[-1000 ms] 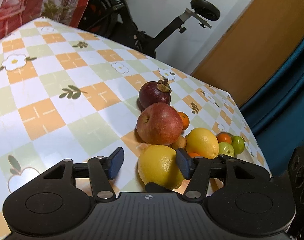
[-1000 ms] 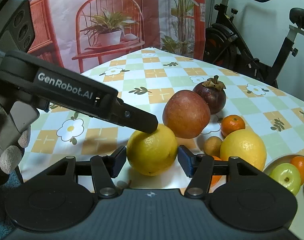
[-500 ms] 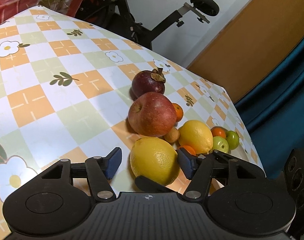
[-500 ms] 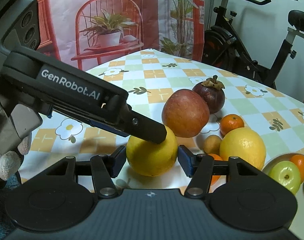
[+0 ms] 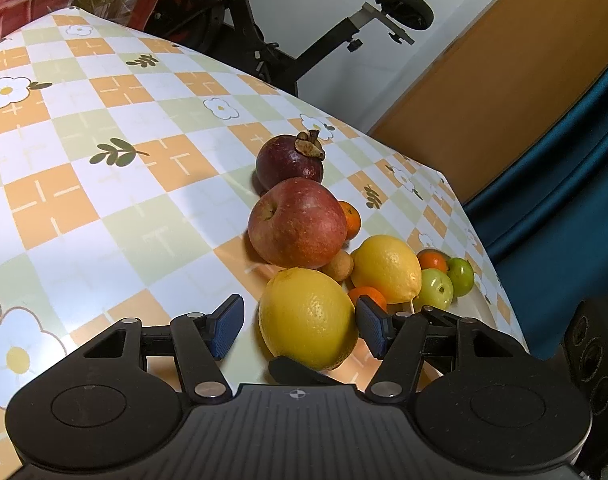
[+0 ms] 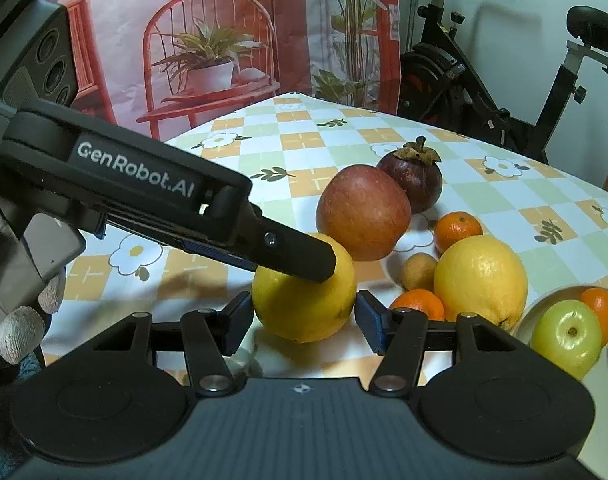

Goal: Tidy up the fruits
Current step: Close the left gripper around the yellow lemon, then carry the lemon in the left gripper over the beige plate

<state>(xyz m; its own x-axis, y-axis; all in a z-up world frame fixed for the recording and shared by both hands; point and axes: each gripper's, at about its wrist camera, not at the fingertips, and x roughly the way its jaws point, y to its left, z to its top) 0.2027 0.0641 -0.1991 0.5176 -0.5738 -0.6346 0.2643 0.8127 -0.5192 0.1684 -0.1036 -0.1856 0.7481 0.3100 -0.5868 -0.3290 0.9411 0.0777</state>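
Btwn R fingers [image 6: 372, 326]: lemon [image 6: 304, 304], untouched.

White "GenRobot.AI" lettering on black side of left gripper [image 6: 300, 264], seen in right wrist view. No other readable text in either view.

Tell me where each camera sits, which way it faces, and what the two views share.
Left wrist: on the left gripper, low over the table, facing the fruit row toward the exercise bike; its own fingers show.
Right wrist: on the right gripper, facing across the table toward a chair backdrop; its fingers and the left gripper show.
Shared: both open grippers flank the near lemon; apple behind.
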